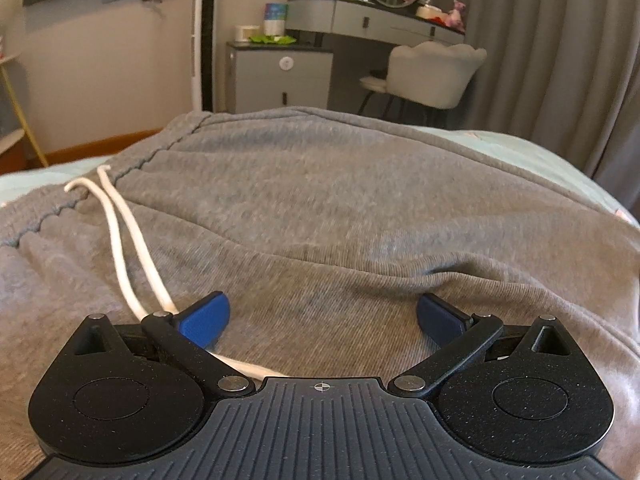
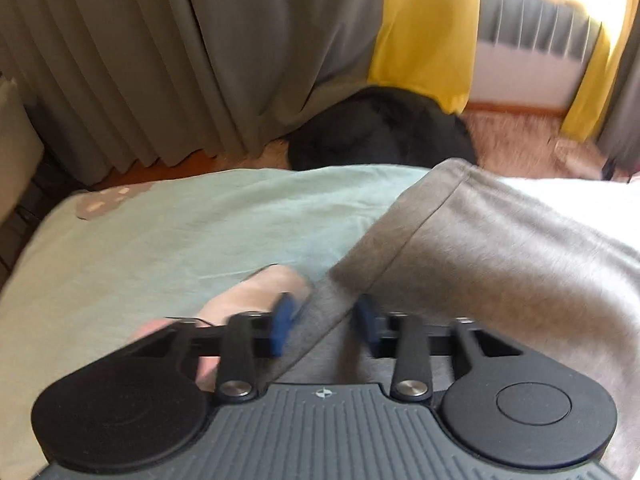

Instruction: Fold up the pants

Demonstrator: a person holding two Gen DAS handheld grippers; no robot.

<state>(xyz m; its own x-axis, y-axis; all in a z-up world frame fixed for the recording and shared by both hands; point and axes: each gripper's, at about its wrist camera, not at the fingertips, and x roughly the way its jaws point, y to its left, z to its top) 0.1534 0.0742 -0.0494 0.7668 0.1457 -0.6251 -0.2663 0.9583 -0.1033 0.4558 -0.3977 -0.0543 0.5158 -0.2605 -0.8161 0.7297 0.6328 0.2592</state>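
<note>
Both views low, close over pants (image 1: 320, 208)

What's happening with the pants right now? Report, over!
Left tool open, over gray pants. Right tool part open, fabric edge between fingers, blurry. White drawstring trails under left tool.

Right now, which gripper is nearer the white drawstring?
Left. The left gripper hangs open over the pants, its blue finger beside the drawstring. The right gripper straddles a pants edge; no drawstring shows there.

I log the pants (image 1: 340, 216) as grey ribbed knit cloth, matt, with a white woven cord (image 1: 120, 236). My left gripper (image 1: 323, 318) reads speckled matt black plastic, blue pads, bright metal pins. Bedsheet (image 2: 192, 220): smooth pale-green cloth.
</note>
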